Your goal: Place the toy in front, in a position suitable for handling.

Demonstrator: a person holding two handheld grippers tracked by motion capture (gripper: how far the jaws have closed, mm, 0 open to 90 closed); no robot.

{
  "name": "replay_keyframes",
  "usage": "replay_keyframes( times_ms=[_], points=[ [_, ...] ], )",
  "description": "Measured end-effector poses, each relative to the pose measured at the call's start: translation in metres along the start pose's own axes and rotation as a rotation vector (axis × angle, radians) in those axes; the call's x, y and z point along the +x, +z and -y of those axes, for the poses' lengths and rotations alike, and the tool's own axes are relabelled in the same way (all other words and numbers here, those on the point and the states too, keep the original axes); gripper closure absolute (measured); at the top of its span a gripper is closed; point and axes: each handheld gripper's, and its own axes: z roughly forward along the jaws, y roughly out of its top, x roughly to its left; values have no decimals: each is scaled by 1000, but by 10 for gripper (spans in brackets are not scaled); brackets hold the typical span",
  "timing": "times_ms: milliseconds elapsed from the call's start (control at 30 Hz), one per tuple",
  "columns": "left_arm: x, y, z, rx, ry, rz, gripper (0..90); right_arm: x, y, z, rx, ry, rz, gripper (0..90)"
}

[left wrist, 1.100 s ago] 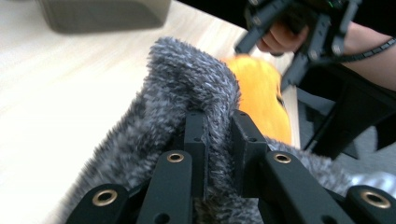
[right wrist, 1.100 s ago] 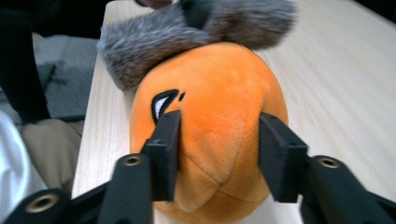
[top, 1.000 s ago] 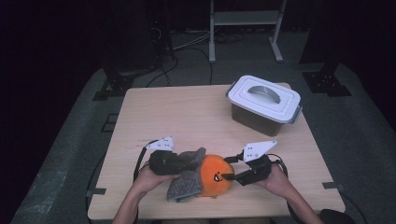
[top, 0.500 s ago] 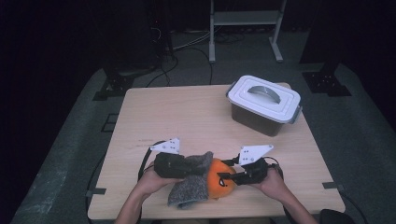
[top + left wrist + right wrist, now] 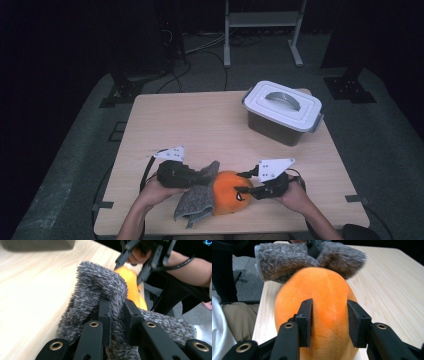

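from above we are seeing the orange plush [image 5: 231,197] lying at the table's [image 5: 200,125] near edge, the left gripper [image 5: 200,176] and right gripper [image 5: 248,189] flanking it; along the left gripper [image 5: 117,315] we are pinching the grey fur [image 5: 100,285]; along the right gripper [image 5: 329,322], its jaws having just been closing, we are squeezing the plush [image 5: 322,290].
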Motion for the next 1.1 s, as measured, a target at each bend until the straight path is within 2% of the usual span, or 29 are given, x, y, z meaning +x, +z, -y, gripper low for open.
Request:
replay_keyframes(
  times_ms=[67,100,167,200,233,333,367,433,467,500,533,567,600,633,667,733,767,833,867,900,933,967,1000,1033,1100],
  points=[
    [4,-1,4,-3,-21,31,783,-5,-3,5,4,21,-12,580],
    [6,0,7,-13,-35,62,783,-5,-4,6,8,30,-15,577],
    [6,1,7,-10,-33,71,783,-6,-5,6,6,45,-33,517],
    [5,2,6,-7,-28,74,783,-6,-5,6,6,45,-33,517],
    [4,2,6,-4,-25,76,784,-7,-5,6,5,62,-46,466],
    [2,5,5,-1,-18,84,784,-13,-5,8,-2,153,-77,326],
    [2,6,5,-1,-15,84,784,-16,-1,11,2,204,-88,314],
    [2,7,4,-2,-15,78,784,-15,2,12,2,215,-88,341],
    [1,7,4,-2,-15,78,784,-11,4,11,-1,212,-71,454],
    [1,7,3,-8,-16,86,784,-11,4,11,-1,212,-71,454],
    [2,7,3,-13,-15,97,784,-9,3,9,-7,196,-59,510],
    [2,5,2,-24,-7,105,784,-8,2,7,-39,183,-52,570],
    [1,4,2,-31,-3,98,784,-6,-1,5,-103,198,-42,608],
    [1,1,0,-43,0,89,784,-4,-6,0,-190,194,-1,627],
    [0,-1,-1,-66,4,89,784,-4,-6,0,-190,194,-1,627],
    [-2,-7,-7,-103,23,78,785,-3,-13,-7,-256,166,32,626],
    [-2,-7,-8,-106,25,69,785,-4,-14,-9,-260,148,46,624],
    [-1,-4,-7,-102,15,68,784,-5,-11,-5,-225,140,42,605],
    [1,6,-2,-43,4,62,784,-5,-1,-1,-115,115,6,550],
    [1,6,-2,-43,4,62,784,-5,-1,-1,-115,115,6,550],
    [1,12,1,-22,1,73,784,-2,5,0,-53,102,3,513],
    [1,16,3,-25,-7,96,785,-1,4,-3,-34,98,4,414],
    [0,18,3,-29,-10,105,786,-3,2,-6,0,107,-4,367],
    [-1,19,1,-24,-4,106,786,-3,2,-6,0,107,-4,367],
    [-4,22,-1,-4,10,134,786,-8,-5,-8,16,139,0,322]
  ],
)
